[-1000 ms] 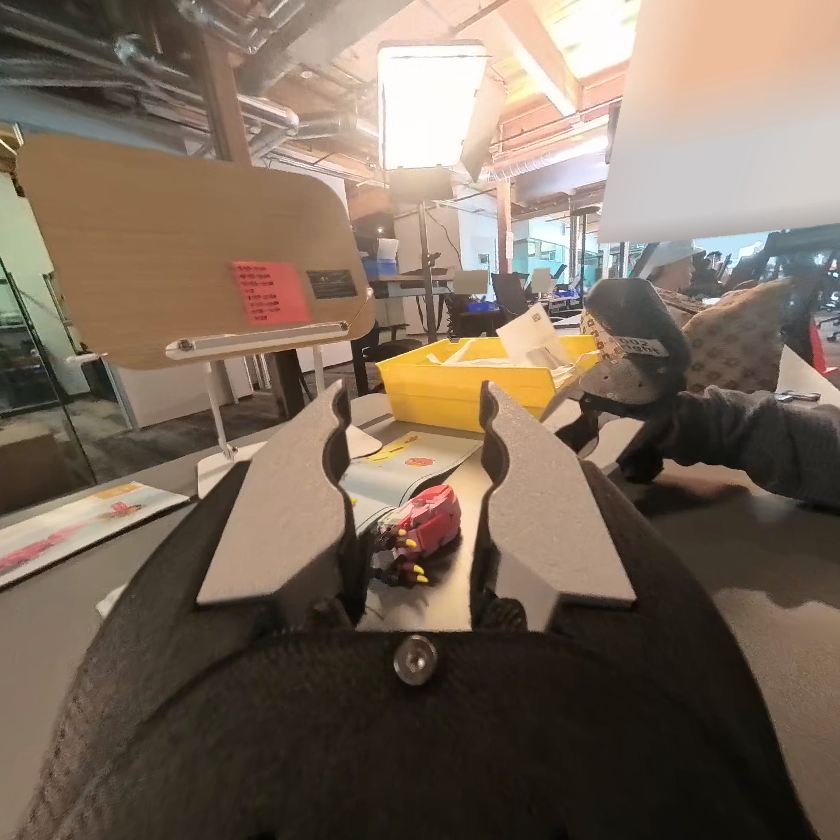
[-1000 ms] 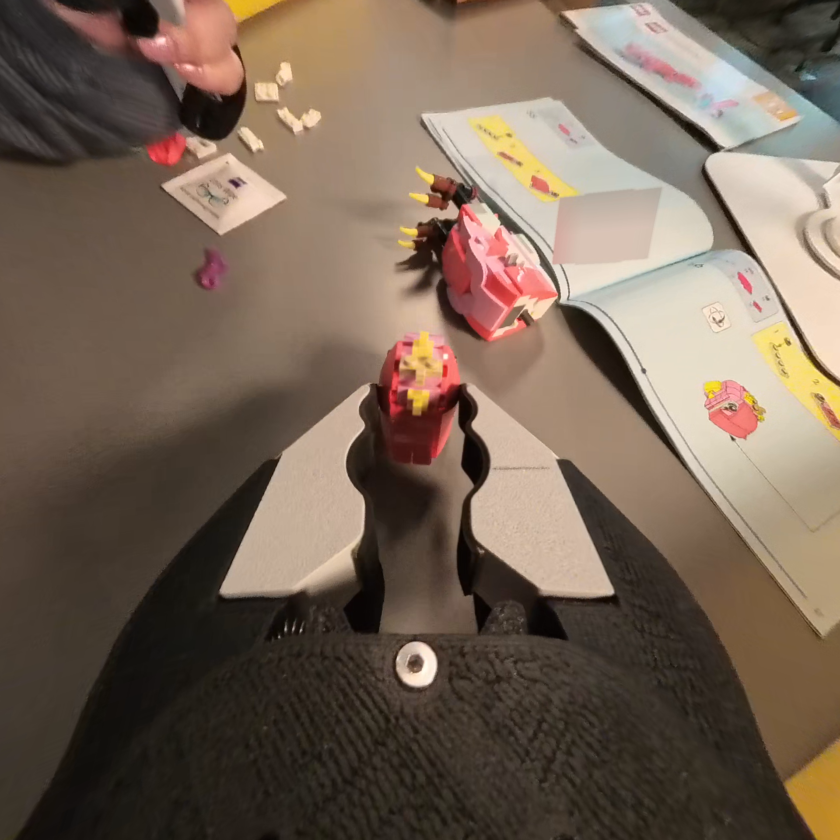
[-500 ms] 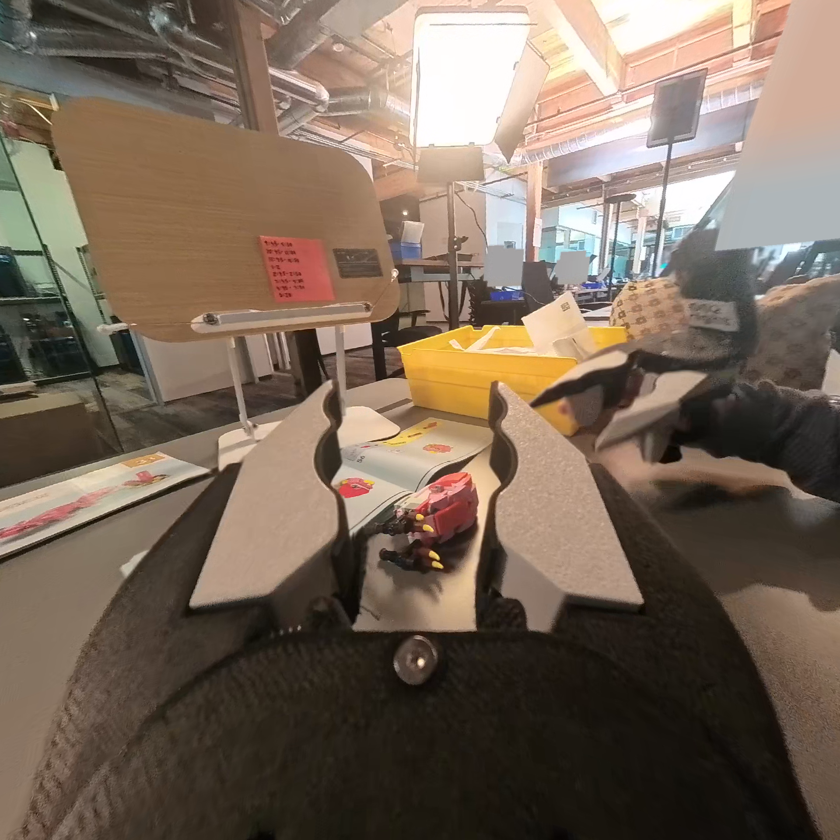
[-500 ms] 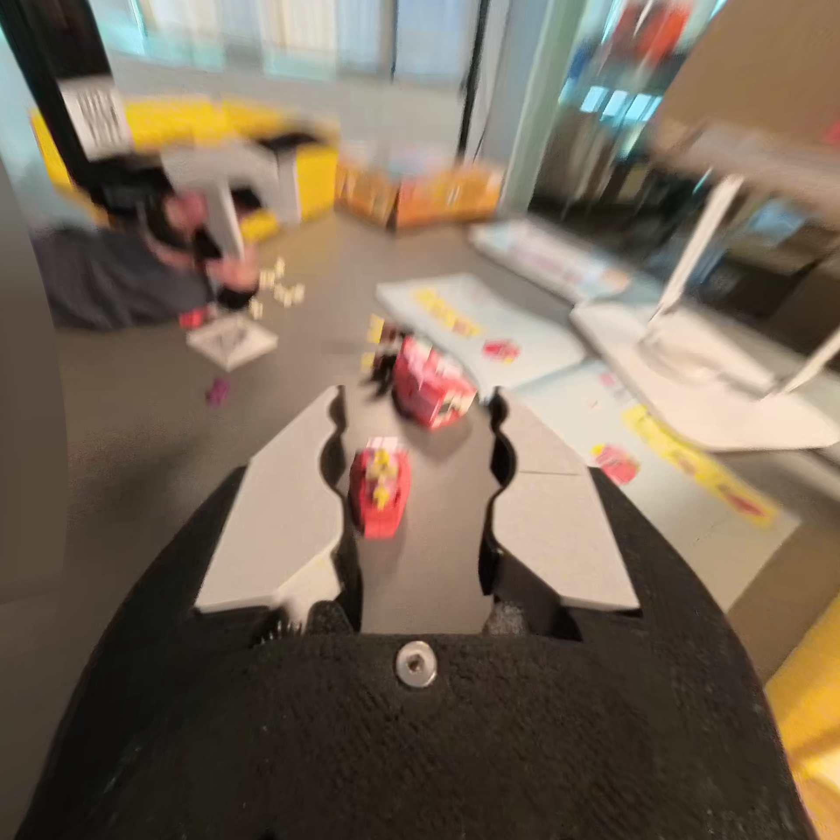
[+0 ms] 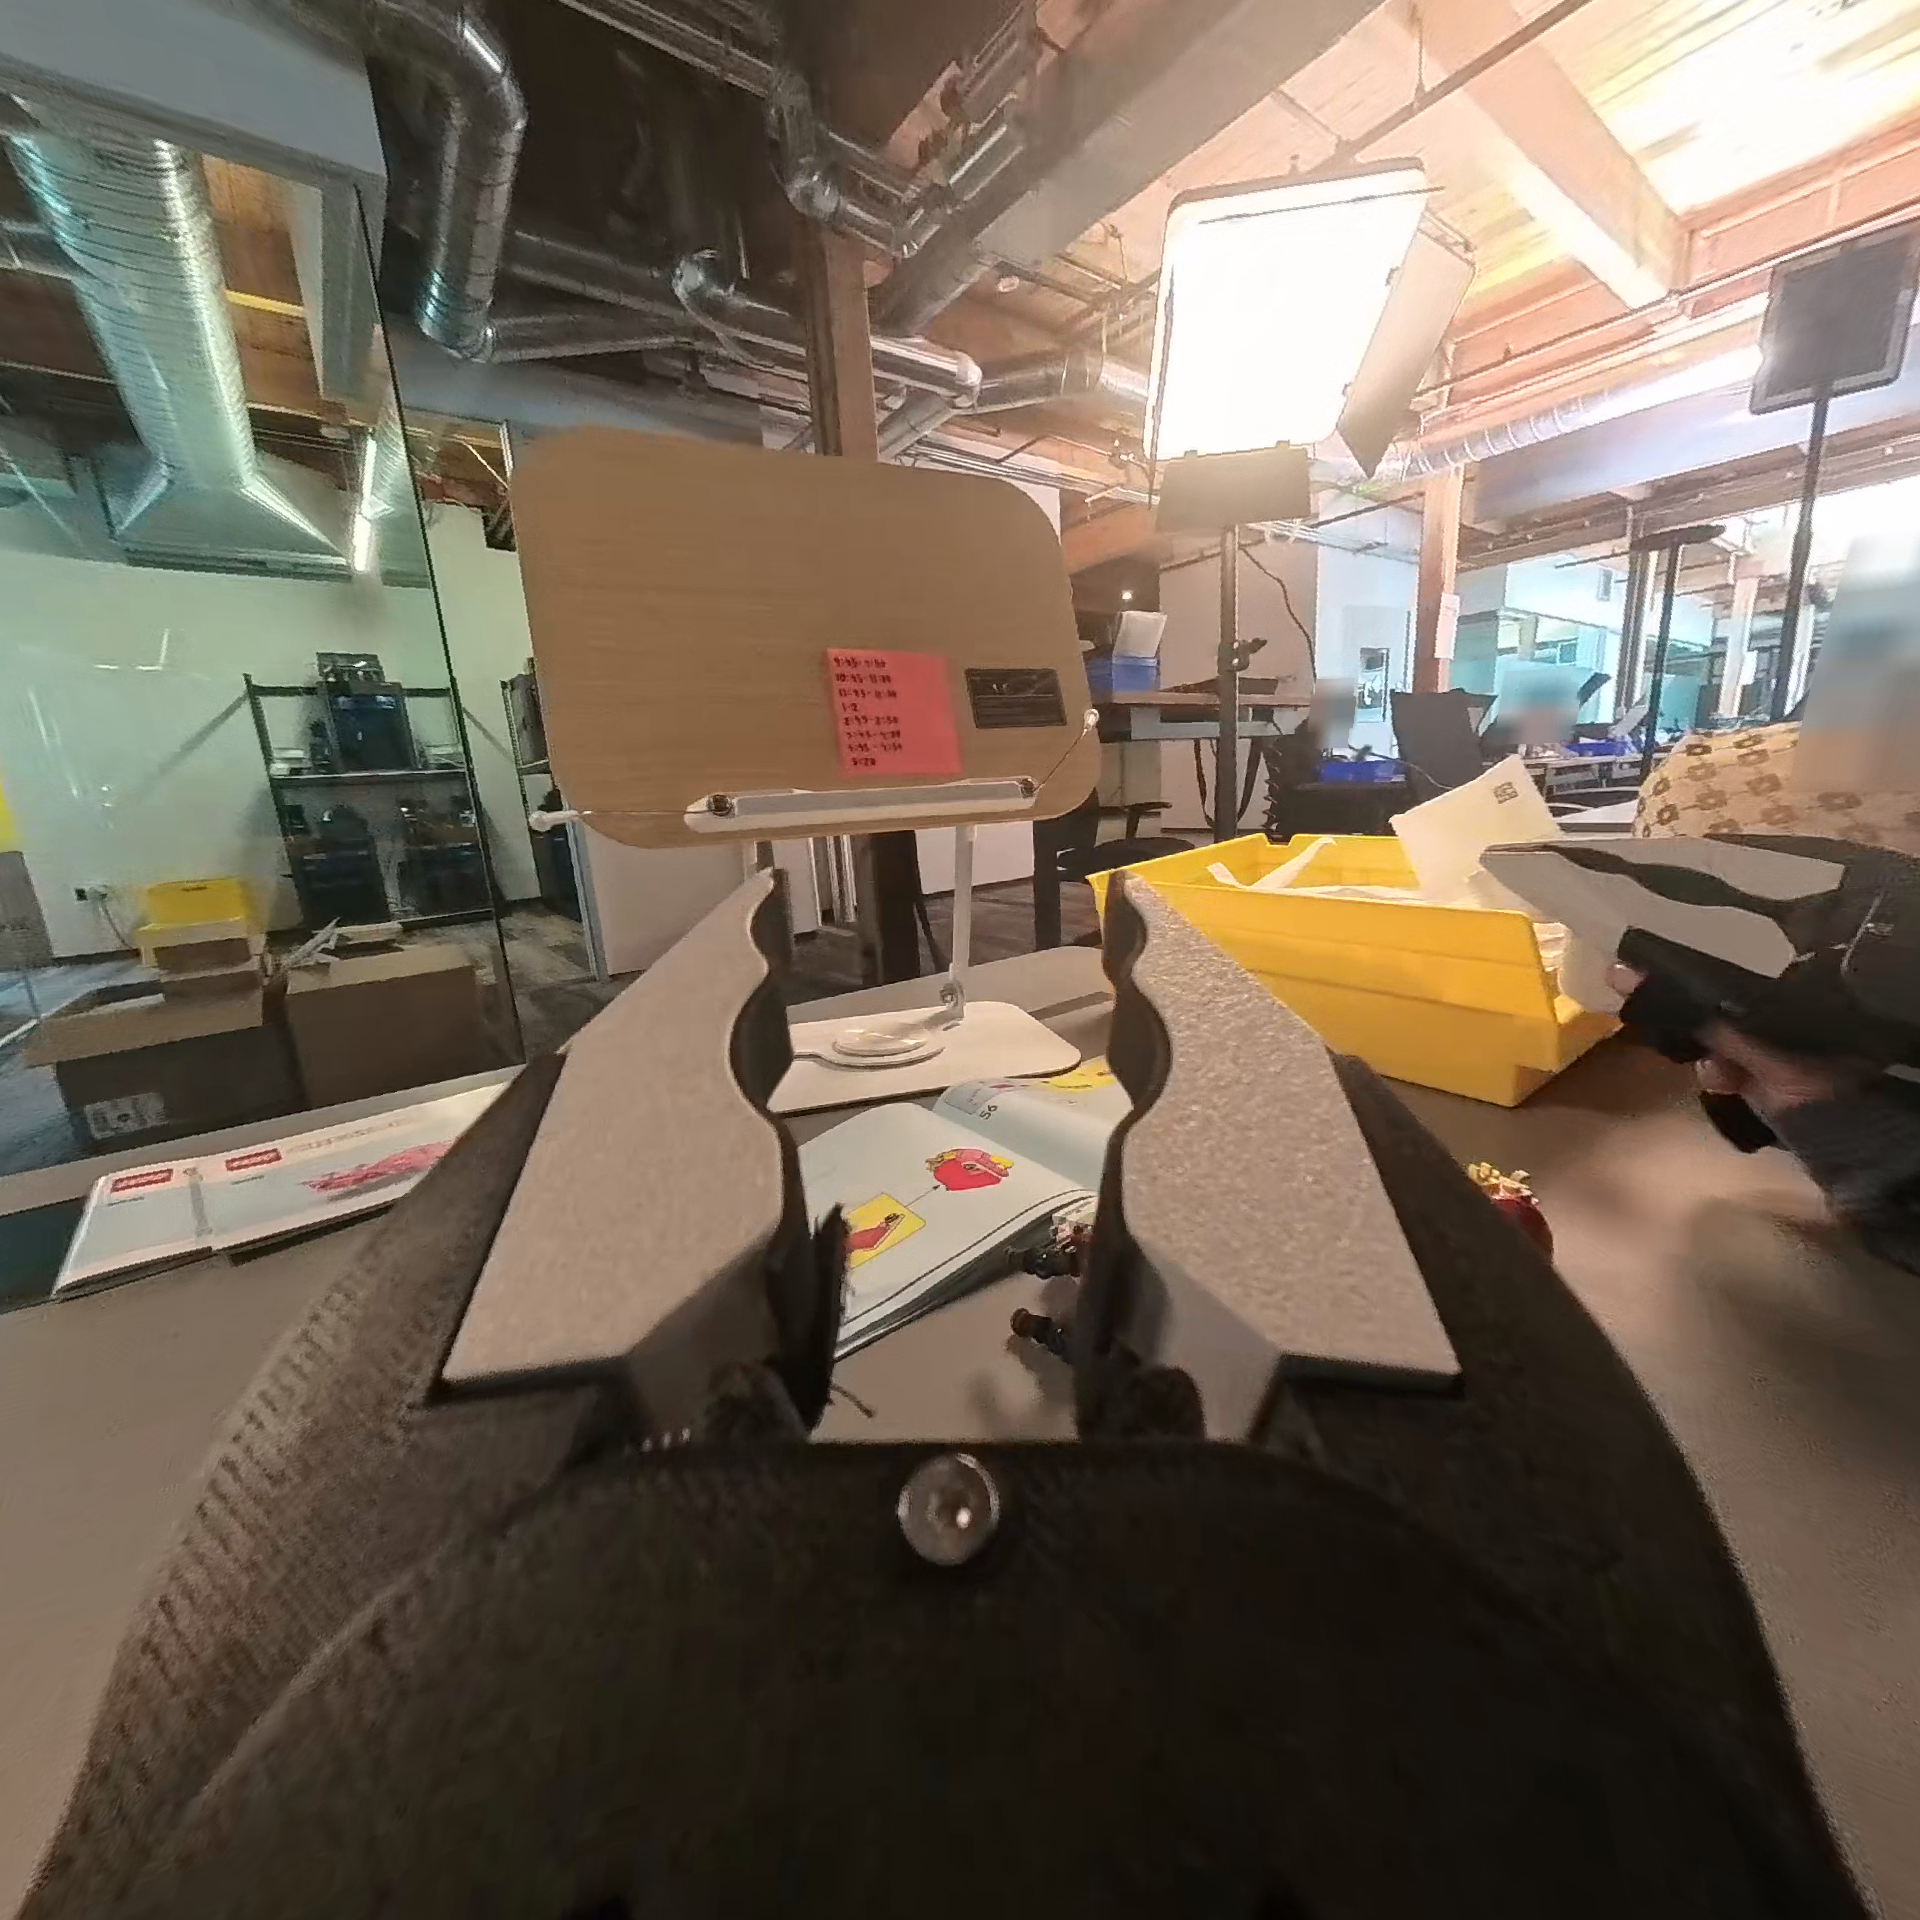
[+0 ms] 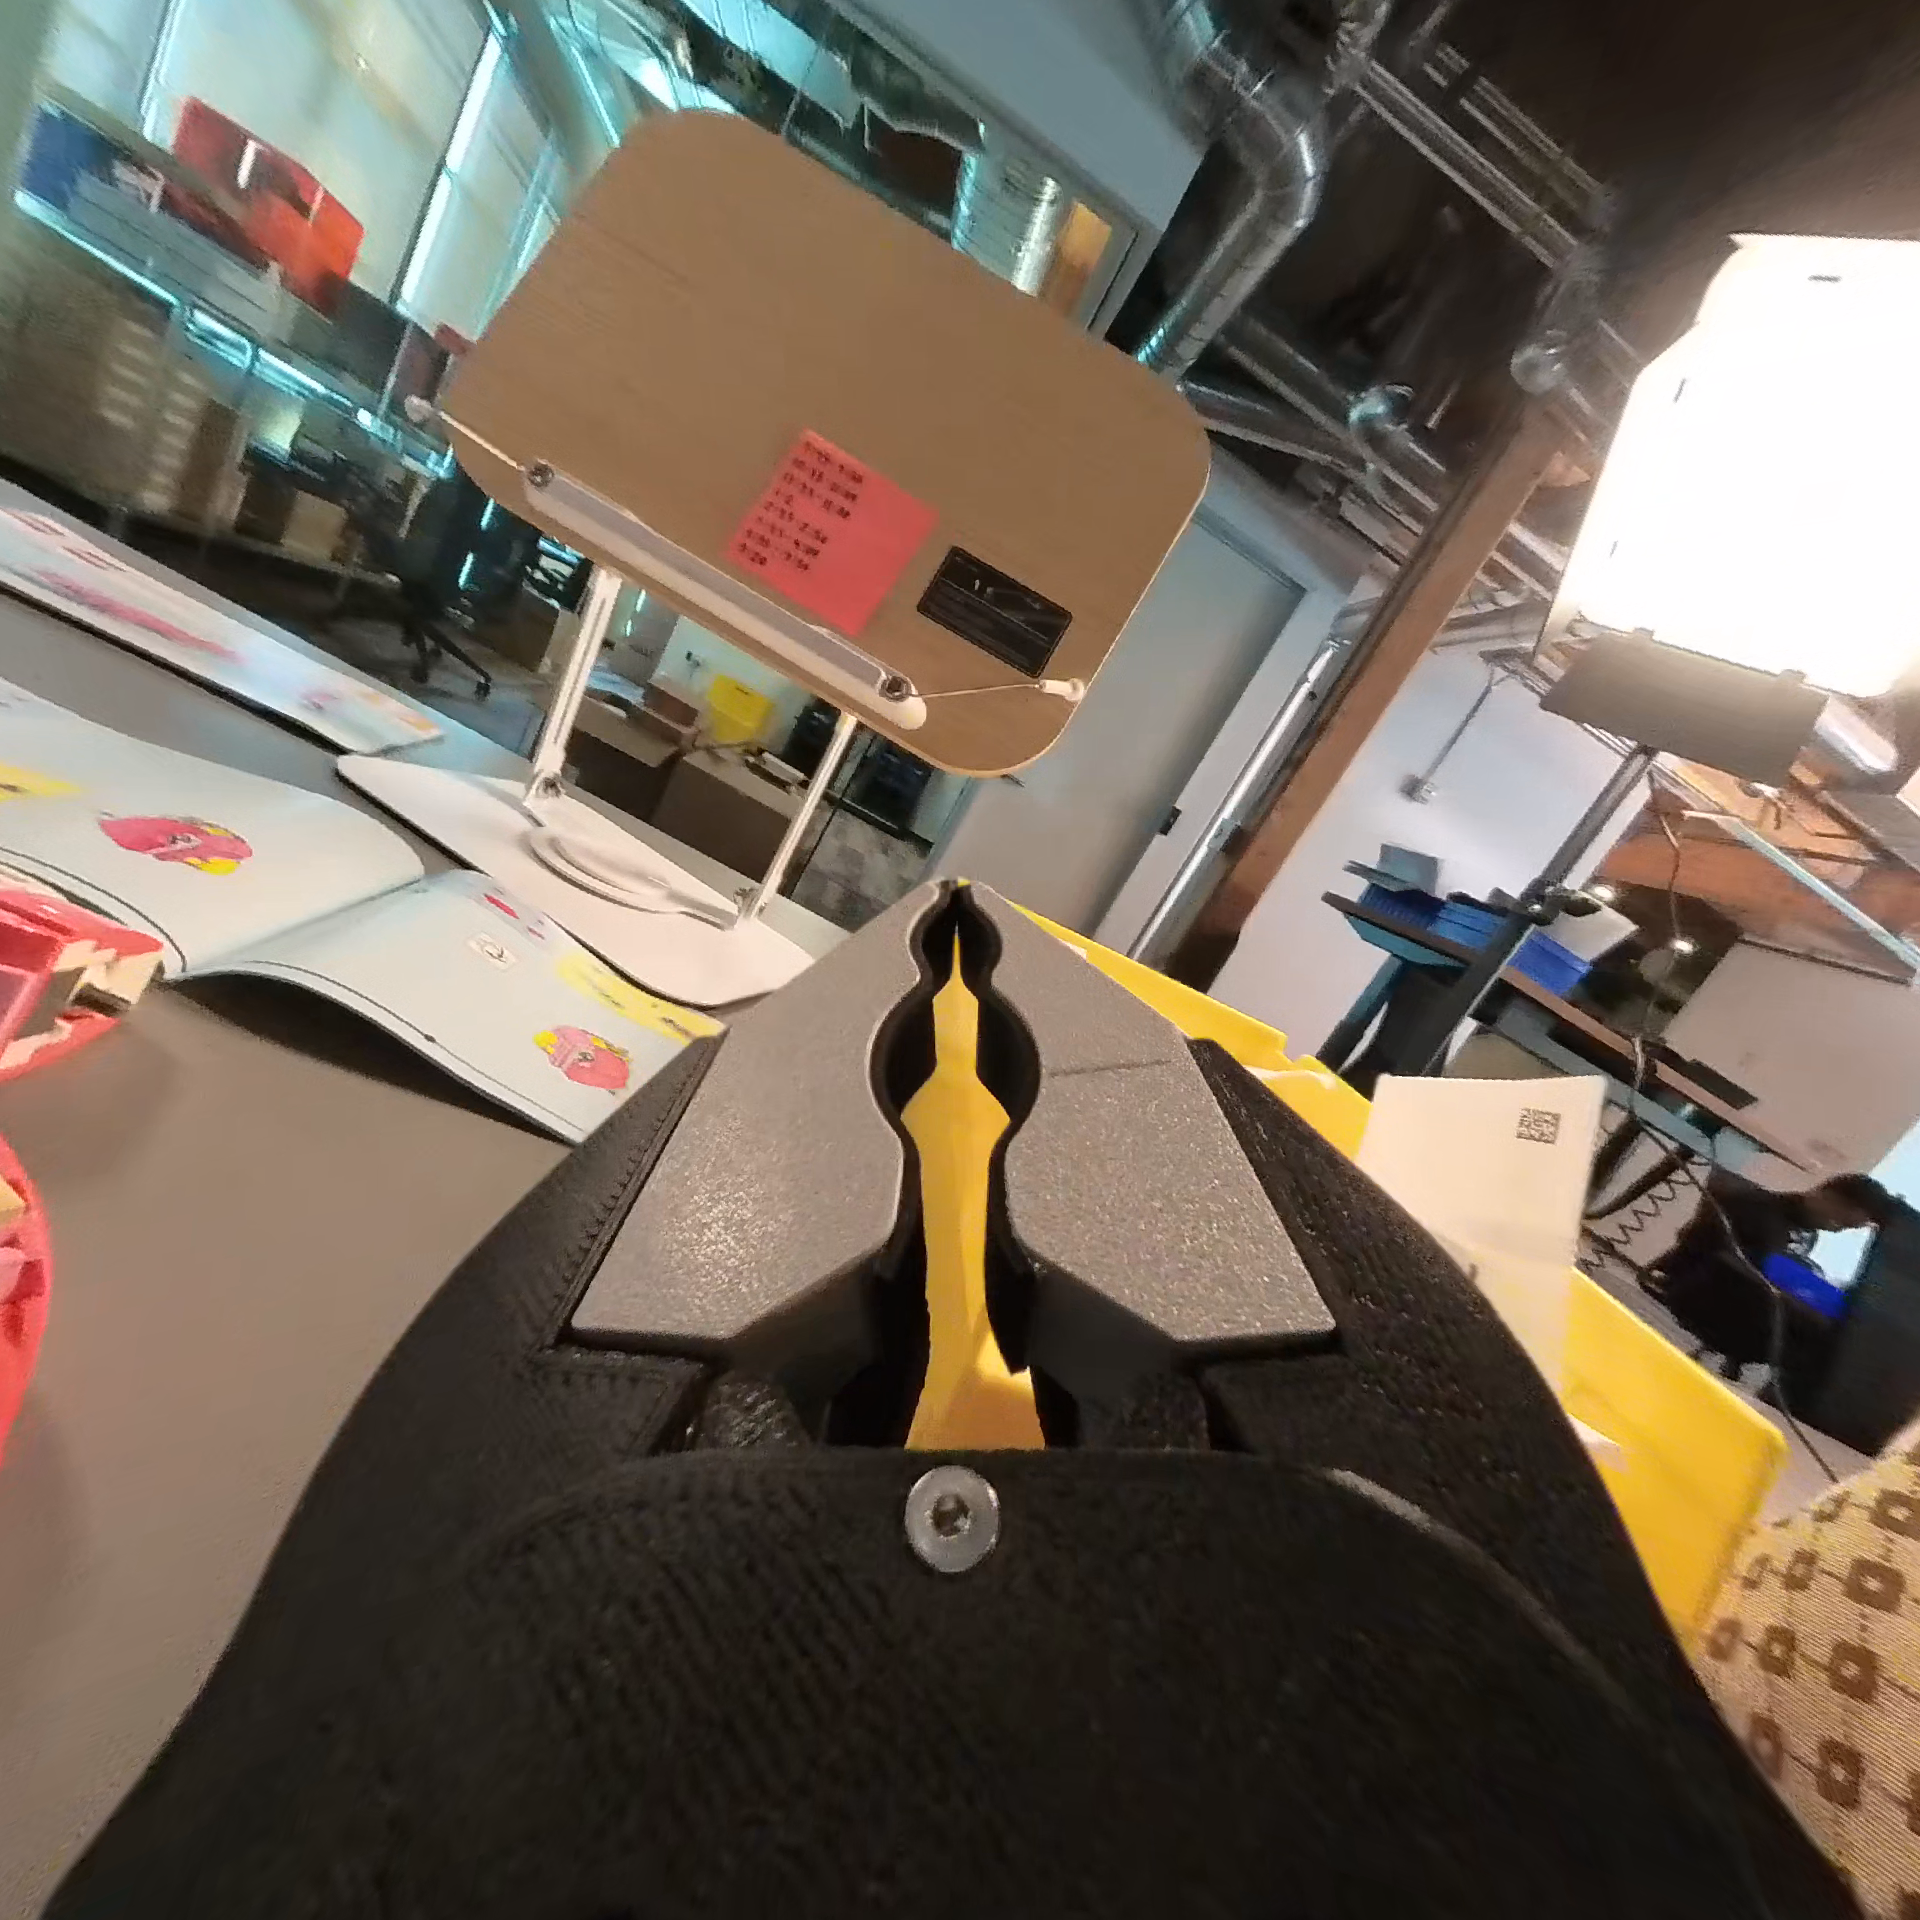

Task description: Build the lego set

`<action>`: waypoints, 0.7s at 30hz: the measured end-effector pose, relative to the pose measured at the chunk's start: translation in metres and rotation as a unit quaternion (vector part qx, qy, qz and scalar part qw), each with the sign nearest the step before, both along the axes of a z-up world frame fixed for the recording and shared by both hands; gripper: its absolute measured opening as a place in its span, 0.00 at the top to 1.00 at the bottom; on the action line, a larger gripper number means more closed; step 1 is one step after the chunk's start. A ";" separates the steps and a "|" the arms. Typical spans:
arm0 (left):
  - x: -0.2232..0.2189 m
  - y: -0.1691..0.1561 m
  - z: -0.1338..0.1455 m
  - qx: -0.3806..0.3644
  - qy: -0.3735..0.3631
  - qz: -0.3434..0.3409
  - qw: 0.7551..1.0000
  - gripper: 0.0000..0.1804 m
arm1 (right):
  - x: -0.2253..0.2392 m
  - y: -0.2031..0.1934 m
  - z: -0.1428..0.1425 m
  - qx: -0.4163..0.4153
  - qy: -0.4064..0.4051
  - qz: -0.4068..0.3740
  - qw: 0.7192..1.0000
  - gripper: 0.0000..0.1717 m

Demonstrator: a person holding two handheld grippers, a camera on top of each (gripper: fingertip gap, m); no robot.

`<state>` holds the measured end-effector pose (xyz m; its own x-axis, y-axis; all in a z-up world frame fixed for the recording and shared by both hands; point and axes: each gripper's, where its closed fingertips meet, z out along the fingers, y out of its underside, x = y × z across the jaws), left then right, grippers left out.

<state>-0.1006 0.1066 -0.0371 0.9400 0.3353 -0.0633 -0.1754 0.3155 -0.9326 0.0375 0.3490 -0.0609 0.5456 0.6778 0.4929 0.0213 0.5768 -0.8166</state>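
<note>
On the desk (image 5: pixel 1662 1195), my left view alone shows the small red toy (image 5: pixel 1512 1205), right of my spread left tongs (image 5: pixel 940 904); my right tongs (image 6: pixel 954 914), pressed together bare, face the yellow bin (image 6: pixel 1662 1423).

We count two claws: the left claw (image 5: pixel 940 904) and the right claw (image 6: pixel 954 914). One wooden book stand (image 5: pixel 790 634) carries one pink sticky note (image 5: pixel 891 711) and one black label (image 5: pixel 1015 696). We see two instruction booklets, one open booklet (image 5: pixel 935 1195) and one closed booklet (image 5: pixel 260 1195). There is one yellow bin (image 5: pixel 1351 966), one lit light panel (image 5: pixel 1278 301), one patterned cushion (image 6: pixel 1829 1683), and two red brick models, the larger model (image 6: pixel 52 987) and the smaller model (image 5: pixel 1507 1205).
</note>
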 end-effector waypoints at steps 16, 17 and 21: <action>0.036 0.064 -0.026 -0.190 -0.034 -0.074 0.978 0.76 | -0.009 -0.001 0.006 -0.008 0.021 0.011 1.000 1.00; 0.042 0.083 -0.030 -0.221 -0.028 -0.082 0.972 0.76 | -0.007 0.002 0.009 -0.019 0.035 0.018 0.999 1.00; 0.063 0.165 -0.060 -0.382 0.006 -0.135 0.914 0.72 | -0.002 0.018 0.015 -0.050 0.072 0.027 0.996 1.00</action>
<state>-0.0372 0.2718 -0.0969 0.9796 -0.0545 -0.1935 -0.1992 -0.3938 -0.8974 0.0354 0.3667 -0.0463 0.5668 0.7505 0.3400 -0.1300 0.4889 -0.8626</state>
